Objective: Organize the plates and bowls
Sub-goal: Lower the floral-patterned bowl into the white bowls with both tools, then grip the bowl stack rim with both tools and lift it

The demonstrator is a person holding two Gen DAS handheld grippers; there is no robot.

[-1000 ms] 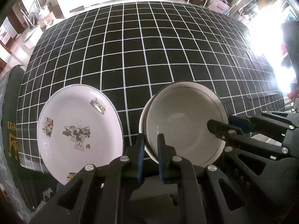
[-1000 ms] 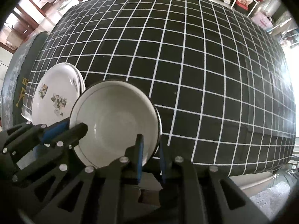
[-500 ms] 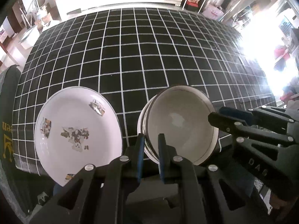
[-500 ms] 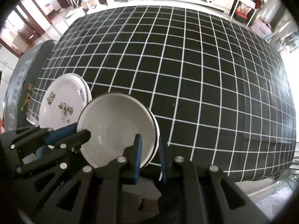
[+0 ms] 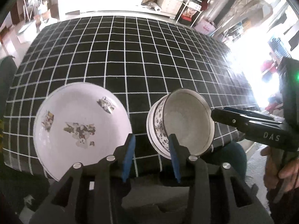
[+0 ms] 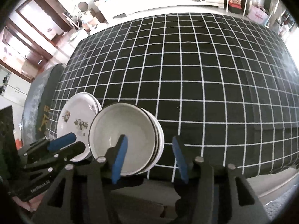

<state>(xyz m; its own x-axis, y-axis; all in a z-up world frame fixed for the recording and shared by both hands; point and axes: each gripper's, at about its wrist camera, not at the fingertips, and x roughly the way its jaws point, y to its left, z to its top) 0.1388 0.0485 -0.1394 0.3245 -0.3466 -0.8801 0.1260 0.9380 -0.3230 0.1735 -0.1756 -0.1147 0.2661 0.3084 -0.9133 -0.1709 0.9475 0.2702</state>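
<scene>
Table (image 6: 205, 74) under a black cloth with a white grid carries everything, and all of it sits near the edge closest to the cameras. Largest of the dishes is the stack of plates (image 5: 82, 127), white with flower prints; the right wrist view shows at least two rims one under the other, though the exact count cannot be told. Just beside it stands the stack of bowls (image 6: 129, 136), white inside with dark rims, three rims showing in that view, nested and empty. Left tongs (image 5: 151, 156) have just been opening and now stand moderately apart, one blue pad in front of the bowls' near rim, nothing pressed between them. Right tongs (image 6: 149, 156) have likewise been opening and stand wider, straddling the bowls' near edge without gripping it.
</scene>
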